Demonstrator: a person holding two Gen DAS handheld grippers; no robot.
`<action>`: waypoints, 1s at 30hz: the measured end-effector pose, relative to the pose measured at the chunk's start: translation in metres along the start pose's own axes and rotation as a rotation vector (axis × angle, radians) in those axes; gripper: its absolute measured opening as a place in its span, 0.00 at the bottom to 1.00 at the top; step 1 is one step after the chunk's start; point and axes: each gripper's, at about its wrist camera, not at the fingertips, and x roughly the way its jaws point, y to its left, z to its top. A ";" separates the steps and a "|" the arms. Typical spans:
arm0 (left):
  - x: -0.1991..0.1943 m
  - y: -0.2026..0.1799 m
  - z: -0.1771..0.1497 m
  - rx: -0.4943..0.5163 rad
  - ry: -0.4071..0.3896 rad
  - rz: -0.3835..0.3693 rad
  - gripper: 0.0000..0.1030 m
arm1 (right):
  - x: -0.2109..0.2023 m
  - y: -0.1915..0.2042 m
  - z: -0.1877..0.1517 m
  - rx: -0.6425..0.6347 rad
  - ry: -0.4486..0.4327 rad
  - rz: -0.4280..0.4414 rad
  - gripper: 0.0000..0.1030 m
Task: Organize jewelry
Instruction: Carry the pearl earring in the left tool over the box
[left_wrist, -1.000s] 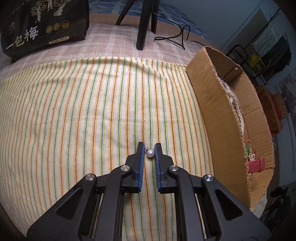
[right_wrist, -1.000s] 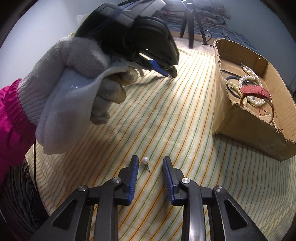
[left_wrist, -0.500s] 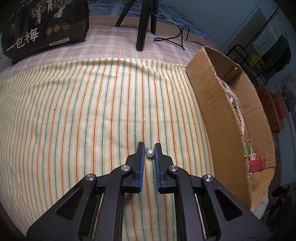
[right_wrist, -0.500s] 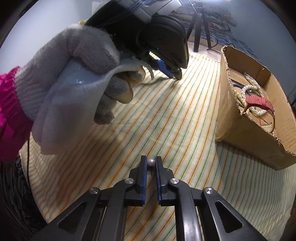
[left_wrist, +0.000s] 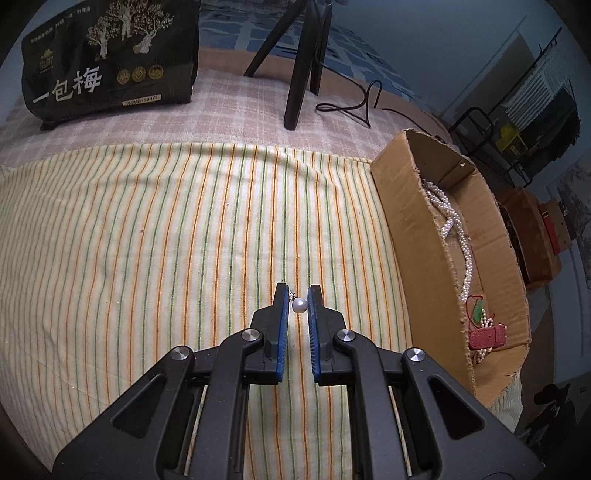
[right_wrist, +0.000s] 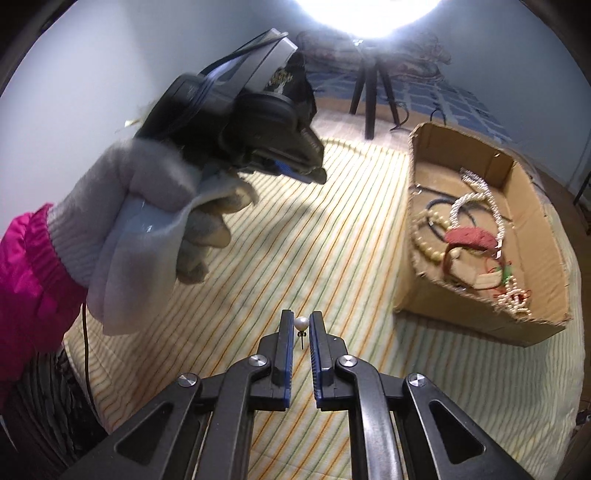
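Over the striped cloth (left_wrist: 147, 229), left of the cardboard box (left_wrist: 413, 236), the left gripper (left_wrist: 298, 293) is pinched shut on a pearl earring (left_wrist: 299, 305) at its tips. The right gripper (right_wrist: 302, 320) likewise clamps a second pearl earring (right_wrist: 301, 324), its post hanging below. Best carry both rightward over the box's near wall with a steady squeeze, then release low among the necklaces.

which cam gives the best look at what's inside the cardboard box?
Right wrist. It looks down into the cardboard box, showing bead strands, a dark cord and a red strap. Left wrist sees the box edge-on: its near wall hides most, leaving pearl strands and a red strap.
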 end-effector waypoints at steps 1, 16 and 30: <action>-0.003 -0.002 0.000 0.002 -0.004 -0.003 0.08 | -0.002 -0.001 0.001 0.003 -0.006 -0.003 0.06; -0.037 -0.042 0.010 0.059 -0.100 -0.022 0.08 | -0.041 -0.055 0.025 0.125 -0.130 -0.095 0.06; -0.044 -0.088 0.017 0.132 -0.158 -0.038 0.08 | -0.054 -0.106 0.043 0.223 -0.200 -0.171 0.06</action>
